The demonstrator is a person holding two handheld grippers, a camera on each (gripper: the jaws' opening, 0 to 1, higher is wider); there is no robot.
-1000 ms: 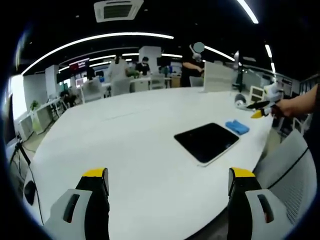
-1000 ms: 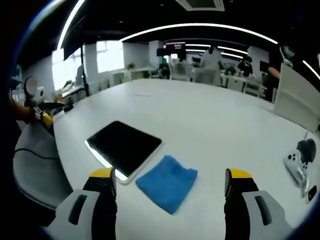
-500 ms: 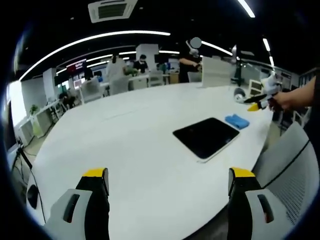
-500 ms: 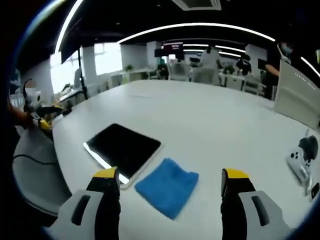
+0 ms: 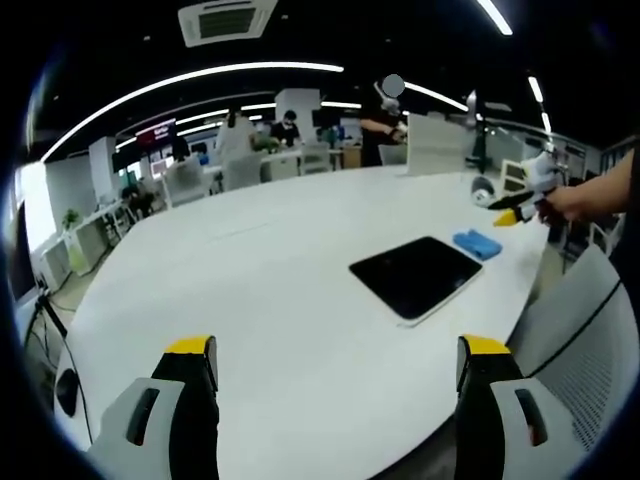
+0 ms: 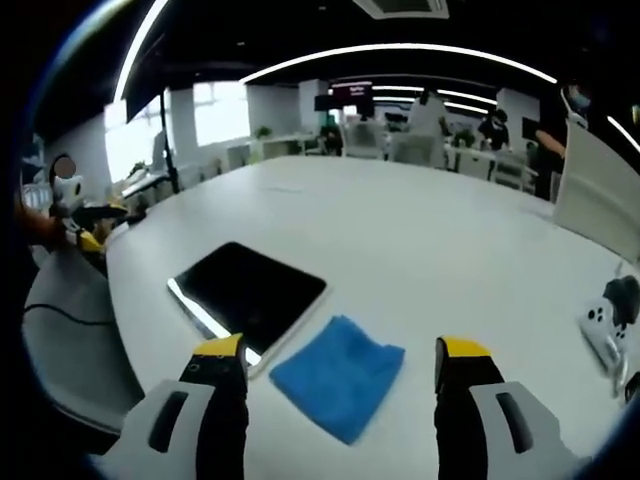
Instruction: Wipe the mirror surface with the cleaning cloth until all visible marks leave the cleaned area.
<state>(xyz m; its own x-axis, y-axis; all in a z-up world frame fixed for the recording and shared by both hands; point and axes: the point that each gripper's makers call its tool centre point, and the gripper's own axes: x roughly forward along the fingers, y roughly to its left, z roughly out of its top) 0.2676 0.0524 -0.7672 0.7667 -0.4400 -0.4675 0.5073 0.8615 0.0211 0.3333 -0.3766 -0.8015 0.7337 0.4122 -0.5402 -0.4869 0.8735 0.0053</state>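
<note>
Near the curved edge of a large white desk (image 6: 420,230) lies the mirror (image 6: 248,294), a flat dark rectangle with a pale rim, its face looking black and reflecting little. Just beside one of its long sides rests the cleaning cloth (image 6: 338,374), blue and loosely folded, lying flat on the desk and close to the mirror's rim; whether the two touch cannot be told. In the right gripper view the right tongs (image 6: 339,350) hang above the cloth with their yellow-tipped jaws spread apart and nothing between them; one jaw tip shows over the mirror's near corner, the other over bare desk past the cloth. In the left gripper view the left tongs (image 5: 335,348) are likewise released, jaws wide apart and empty, held over the desk's near edge well away from the mirror (image 5: 416,276) and the cloth (image 5: 477,243), which sit toward the far right edge of the desk. A hand holding the other tongs shows at that right side, beyond the cloth. A white game controller (image 6: 600,330) lies on the desk well apart from the cloth. A grey mesh chair back (image 5: 580,345) stands at the desk's edge. Other desks and several people are in the background.
</note>
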